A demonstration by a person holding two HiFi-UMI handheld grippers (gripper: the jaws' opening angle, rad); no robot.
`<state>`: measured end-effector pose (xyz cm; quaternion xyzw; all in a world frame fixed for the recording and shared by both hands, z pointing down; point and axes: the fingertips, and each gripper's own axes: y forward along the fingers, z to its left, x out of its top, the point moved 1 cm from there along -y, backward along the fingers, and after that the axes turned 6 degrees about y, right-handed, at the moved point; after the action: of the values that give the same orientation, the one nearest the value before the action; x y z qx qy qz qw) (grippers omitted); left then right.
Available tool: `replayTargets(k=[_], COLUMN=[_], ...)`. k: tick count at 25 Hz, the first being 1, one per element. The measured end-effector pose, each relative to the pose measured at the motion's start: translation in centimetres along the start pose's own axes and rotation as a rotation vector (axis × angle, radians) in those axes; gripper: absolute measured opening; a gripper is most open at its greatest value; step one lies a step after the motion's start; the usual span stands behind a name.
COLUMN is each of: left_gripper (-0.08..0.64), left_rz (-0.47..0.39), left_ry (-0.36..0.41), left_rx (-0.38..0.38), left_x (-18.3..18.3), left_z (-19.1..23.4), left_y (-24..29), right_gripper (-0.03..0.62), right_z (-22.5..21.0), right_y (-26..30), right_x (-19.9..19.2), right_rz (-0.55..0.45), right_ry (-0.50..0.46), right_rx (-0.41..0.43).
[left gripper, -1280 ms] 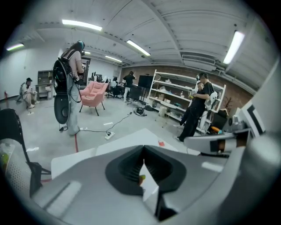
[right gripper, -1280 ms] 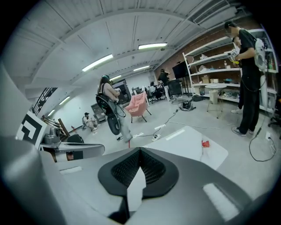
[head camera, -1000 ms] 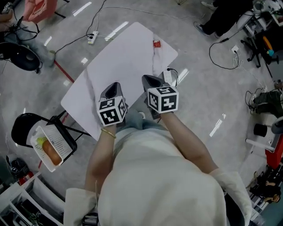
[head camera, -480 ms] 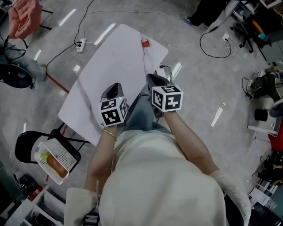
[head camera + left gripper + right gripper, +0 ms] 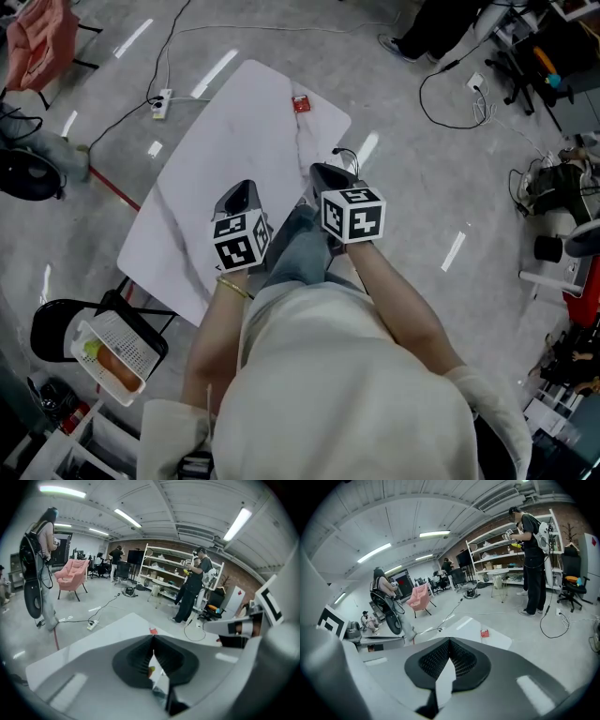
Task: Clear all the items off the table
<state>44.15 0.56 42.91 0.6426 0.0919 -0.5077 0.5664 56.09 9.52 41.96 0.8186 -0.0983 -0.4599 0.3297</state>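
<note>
Both pairs of jaws are clenched shut with nothing in them. My left gripper is over the near part of the tabletop (white, veined like marble), and my right gripper is at its three o'clock edge. The small red packet lies well apart from both, at roughly twelve o'clock, by the far corner.
</note>
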Motion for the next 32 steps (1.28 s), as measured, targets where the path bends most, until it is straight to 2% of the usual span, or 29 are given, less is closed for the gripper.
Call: replayTargets(k=[6, 15, 32], left_gripper=[0.009, 0.009, 0.009], left_rz=[0.023, 0.059, 0.164], left_ry=[-0.031, -0.047, -0.074], left_rx=[0.012, 0.026, 0.027], left_x=[1.3, 2.8, 0.4], left_z=[-0.2, 0.5, 2.1], left_y=[4.5, 11.4, 23.9], right_gripper=[-0.002, -0.002, -0.001], right_z=[-2.9, -6.9, -14.8], right_y=[3.7, 10.5, 22.6], right_x=[2.3, 4.6, 4.4], right_rz=[0.045, 0.109, 0.207], right_ry=[-0.054, -0.068, -0.041], right_rx=[-0.002, -0.011, -0.056])
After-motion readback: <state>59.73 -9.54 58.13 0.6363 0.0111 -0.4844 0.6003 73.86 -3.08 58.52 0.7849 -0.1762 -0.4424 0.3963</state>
